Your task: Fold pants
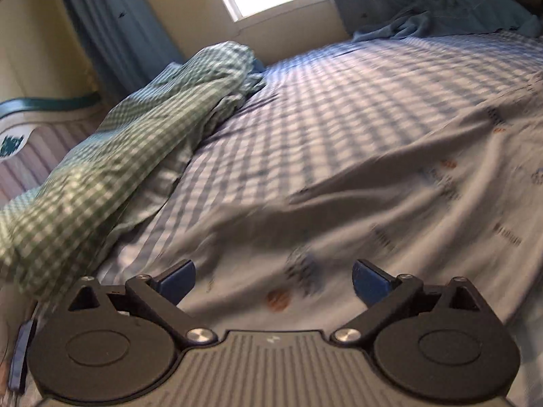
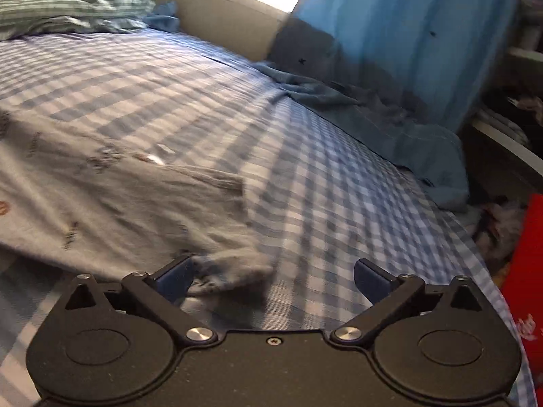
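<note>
Light blue pants (image 1: 390,203) with small dark and orange prints lie spread on a blue checked bed sheet (image 1: 339,95). My left gripper (image 1: 274,279) is open and empty, low over the near part of the pants. In the right wrist view the pants (image 2: 112,186) lie left of centre, with a crumpled end (image 2: 234,271) reaching between the jaws. My right gripper (image 2: 273,278) is open, with its left finger (image 2: 174,276) beside that end. The checked sheet (image 2: 339,203) spreads to the right.
A green checked blanket (image 1: 112,156) is bunched along the bed's left side, also seen far left in the right view (image 2: 74,3). A blue cloth (image 2: 390,125) lies at the bed's far edge by a blue curtain (image 2: 407,27). A red object (image 2: 526,271) stands at the right.
</note>
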The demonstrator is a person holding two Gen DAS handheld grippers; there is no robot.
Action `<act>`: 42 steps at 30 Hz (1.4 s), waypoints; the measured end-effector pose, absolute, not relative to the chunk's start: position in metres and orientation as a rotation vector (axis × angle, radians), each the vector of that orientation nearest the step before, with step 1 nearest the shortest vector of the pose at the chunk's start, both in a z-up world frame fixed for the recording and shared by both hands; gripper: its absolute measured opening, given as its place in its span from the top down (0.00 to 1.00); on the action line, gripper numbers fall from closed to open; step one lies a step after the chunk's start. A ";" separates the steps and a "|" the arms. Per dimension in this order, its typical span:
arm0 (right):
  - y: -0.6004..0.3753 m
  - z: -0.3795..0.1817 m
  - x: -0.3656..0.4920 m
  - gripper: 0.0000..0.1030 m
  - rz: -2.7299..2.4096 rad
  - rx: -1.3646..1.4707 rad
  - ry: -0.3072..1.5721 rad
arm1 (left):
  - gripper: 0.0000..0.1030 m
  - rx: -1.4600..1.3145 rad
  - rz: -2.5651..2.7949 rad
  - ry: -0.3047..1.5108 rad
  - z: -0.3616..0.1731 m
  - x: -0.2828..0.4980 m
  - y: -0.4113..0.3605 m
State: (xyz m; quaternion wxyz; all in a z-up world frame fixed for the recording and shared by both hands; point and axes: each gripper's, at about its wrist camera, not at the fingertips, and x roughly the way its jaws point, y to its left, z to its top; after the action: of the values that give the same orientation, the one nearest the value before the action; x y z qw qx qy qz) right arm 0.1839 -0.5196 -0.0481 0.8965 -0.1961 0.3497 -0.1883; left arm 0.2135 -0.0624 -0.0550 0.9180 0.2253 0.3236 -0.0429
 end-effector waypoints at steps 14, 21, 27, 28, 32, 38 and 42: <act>-0.272 0.003 0.214 0.02 0.277 -0.282 0.629 | 0.02 0.253 0.255 0.600 -0.015 0.106 0.157; -0.119 -0.009 0.241 0.02 0.592 -0.207 0.675 | 0.12 -0.046 0.207 0.654 -0.021 0.113 0.217; -0.060 -0.023 0.231 0.02 0.649 -0.234 0.694 | 0.63 -0.221 0.174 0.763 -0.036 0.123 0.236; -0.059 -0.023 0.227 0.02 0.655 -0.246 0.690 | 0.65 -0.230 0.182 0.756 -0.035 0.120 0.236; -0.061 -0.029 0.209 0.01 0.639 -0.303 0.676 | 0.56 -0.118 0.225 0.757 -0.041 0.117 0.224; -0.091 -0.050 0.214 0.01 0.595 -0.216 0.766 | 0.14 0.071 0.336 0.688 -0.029 0.107 0.209; -0.108 -0.032 0.235 0.01 0.590 -0.190 0.718 | 0.01 0.160 0.342 0.601 -0.008 0.113 0.193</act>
State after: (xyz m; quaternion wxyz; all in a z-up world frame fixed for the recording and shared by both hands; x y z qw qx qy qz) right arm 0.2352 -0.1085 -0.0323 0.8895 -0.0916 0.3457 0.2843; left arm 0.1132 0.1932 -0.0078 0.9377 0.0782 0.2943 0.1677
